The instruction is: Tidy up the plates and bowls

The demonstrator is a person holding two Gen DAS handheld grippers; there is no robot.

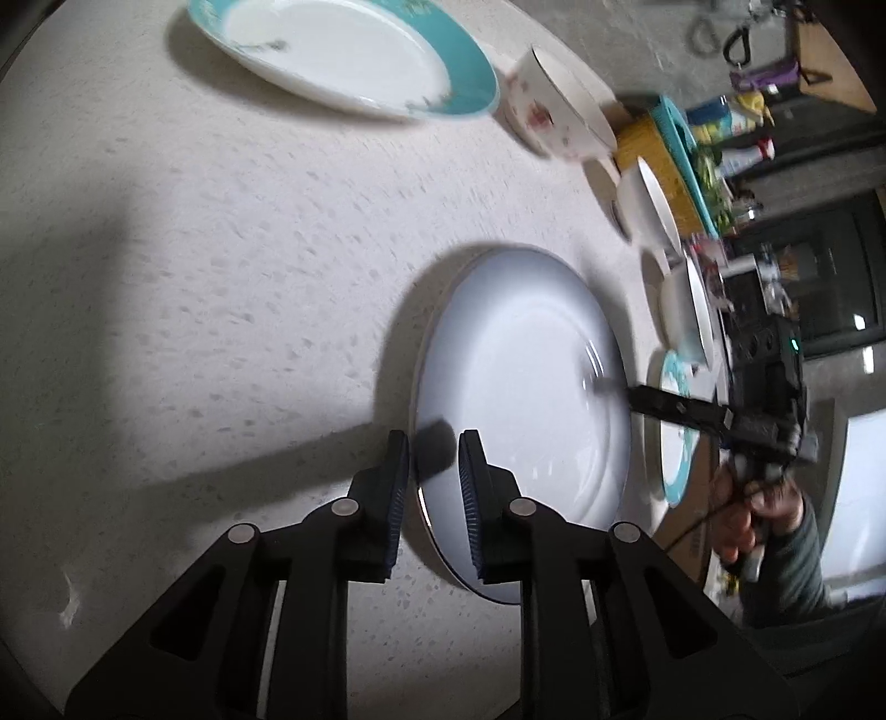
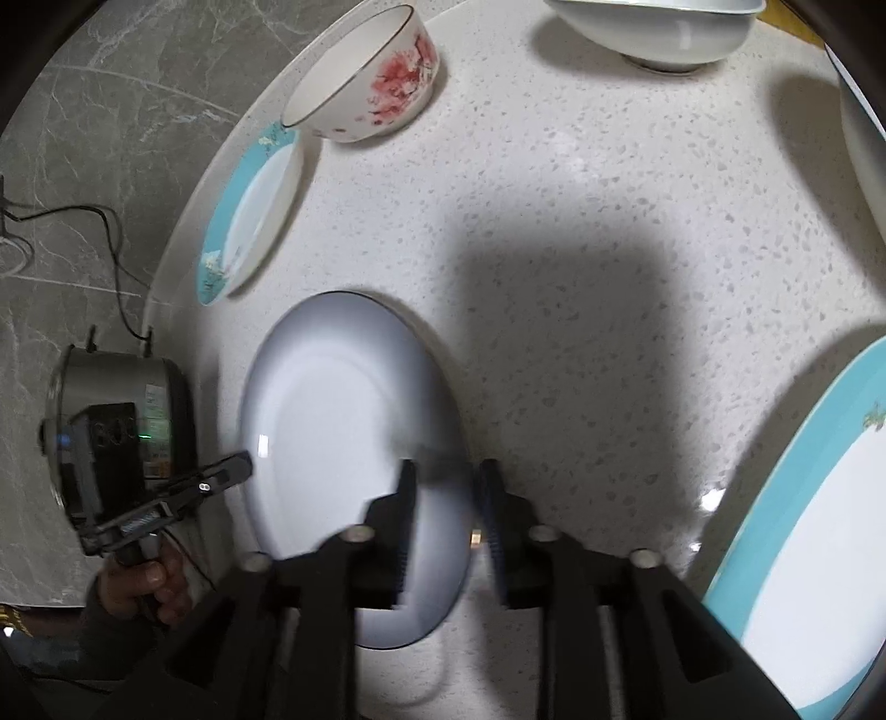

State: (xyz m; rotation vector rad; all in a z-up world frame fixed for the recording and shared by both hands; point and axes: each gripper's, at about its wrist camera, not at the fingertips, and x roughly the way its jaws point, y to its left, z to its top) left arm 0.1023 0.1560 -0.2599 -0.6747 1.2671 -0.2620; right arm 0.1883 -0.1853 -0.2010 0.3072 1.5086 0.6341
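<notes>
— Found the grey-white plate (image 1: 526,376) where?

— Found it lying flat on the speckled white table (image 1: 221,249), not far from the rounded edge, with a tool at either side.

— And saw the left gripper (image 1: 434,443) how?

— Saw it astride the plate's rim, with one pad out over the bare tabletop and the other over the plate's face. Noted only a narrow gap, yet made out clear space on both sides of the rim. Pressed on nothing, by the look of it.

— Much the same for the right gripper (image 2: 448,471)?

— Much the same, at the opposite side of the plate. Caught it straddling the rim too, parted somewhat wider than the left. Looked a little blurred just there, but still showed the rim between the pads and free of both. Gripped nothing.

— Spotted who held them?

— Made out a hand (image 2: 144,581) wrapped round the left tool's handle, out past the table edge. Saw a sleeved one on the right tool from the left wrist view.

— Noted other crockery?

— Counted a teal-rimmed plate (image 1: 354,50) lying well apart from the grey-white one, with a floral bowl (image 2: 382,83) upright just beside it. Found a second teal-rimmed plate (image 2: 803,526) on the right gripper's outer side, close by the grey-white plate. Picked out a white bowl (image 2: 664,33) at the far side of the table, and another cropped at the picture's right edge.
</notes>
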